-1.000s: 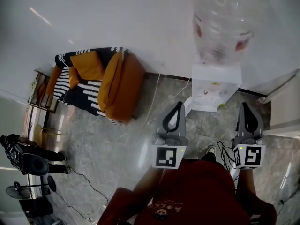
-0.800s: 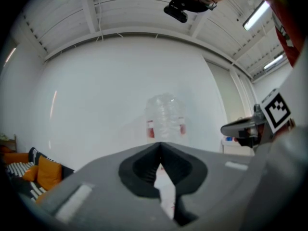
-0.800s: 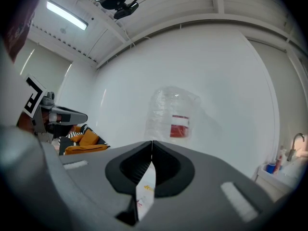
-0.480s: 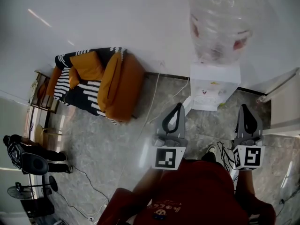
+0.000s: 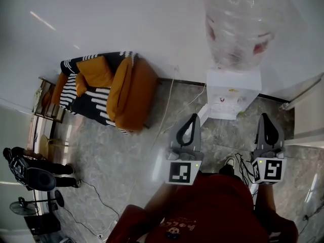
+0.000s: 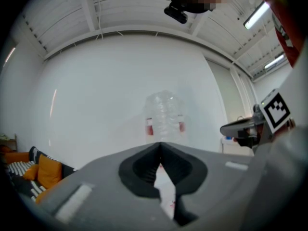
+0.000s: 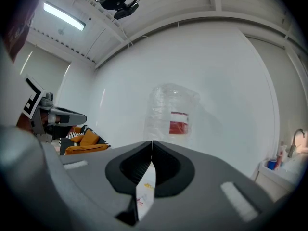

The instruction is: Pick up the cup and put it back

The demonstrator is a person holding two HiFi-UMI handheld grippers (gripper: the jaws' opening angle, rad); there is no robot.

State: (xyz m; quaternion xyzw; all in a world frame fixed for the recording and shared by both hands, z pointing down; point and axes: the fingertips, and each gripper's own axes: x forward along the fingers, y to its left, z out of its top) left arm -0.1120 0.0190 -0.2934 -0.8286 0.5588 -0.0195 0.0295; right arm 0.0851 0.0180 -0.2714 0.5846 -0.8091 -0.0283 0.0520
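Observation:
No cup shows in any view. A white water dispenser (image 5: 233, 97) with a big clear bottle (image 5: 238, 29) on top stands against the wall ahead of me. My left gripper (image 5: 193, 116) and right gripper (image 5: 265, 116) are held level side by side, both short of the dispenser and pointing toward it. In the left gripper view the left gripper (image 6: 160, 143) has its jaws met at the tips with nothing between them, and the bottle (image 6: 165, 114) stands beyond. The right gripper (image 7: 152, 142) is likewise shut and empty, with the bottle (image 7: 173, 117) ahead of it.
An orange and striped sofa (image 5: 109, 87) sits at the wall to the left. Cables (image 5: 169, 105) run over the marble floor. A fan and dark gear (image 5: 30, 173) stand at far left. A sink counter (image 7: 284, 170) is at the right.

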